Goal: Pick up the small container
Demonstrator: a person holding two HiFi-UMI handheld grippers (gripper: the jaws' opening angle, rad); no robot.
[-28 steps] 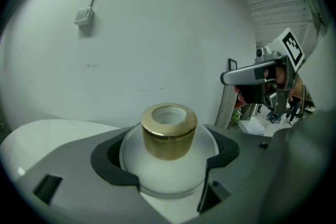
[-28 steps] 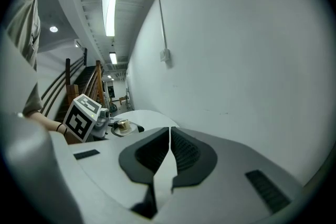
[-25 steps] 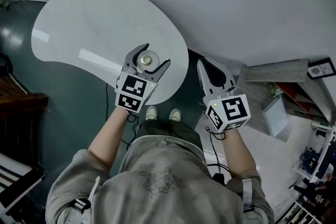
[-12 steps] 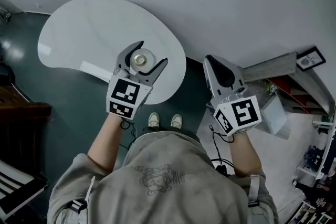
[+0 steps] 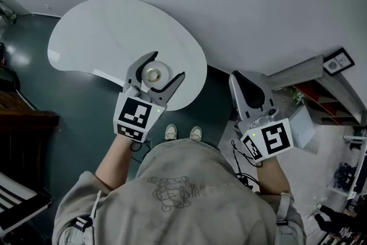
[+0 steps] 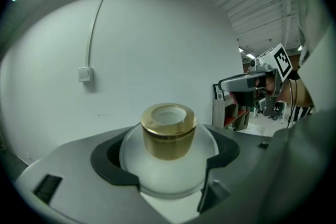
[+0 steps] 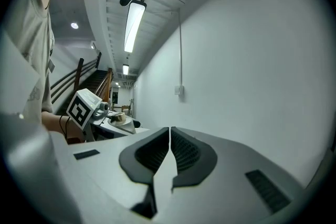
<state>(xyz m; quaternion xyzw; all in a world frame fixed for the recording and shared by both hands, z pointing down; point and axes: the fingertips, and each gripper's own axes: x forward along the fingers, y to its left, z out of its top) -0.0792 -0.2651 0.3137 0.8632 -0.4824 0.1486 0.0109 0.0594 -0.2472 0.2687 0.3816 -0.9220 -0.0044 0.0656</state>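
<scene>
— Over the white surface (image 5: 97, 31), head view: my left hand-held gripper (image 5: 167, 65) clasps the small container (image 5: 153, 73); my right hand-held gripper (image 5: 241, 76) hangs clear of the surface.
— Left gripper view?
— Jaws hugging its white body, gold cap (image 6: 168, 128) upright.
— Right gripper view?
— Jaws pressed together, nothing between.

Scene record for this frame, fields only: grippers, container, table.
left gripper: shut on small container, jaws against its white body
small container: round, white, gold cap, upright
right gripper: shut, empty, held off the table's edge
table: white, curved; container above its near edge
lifted: cannot tell
</scene>
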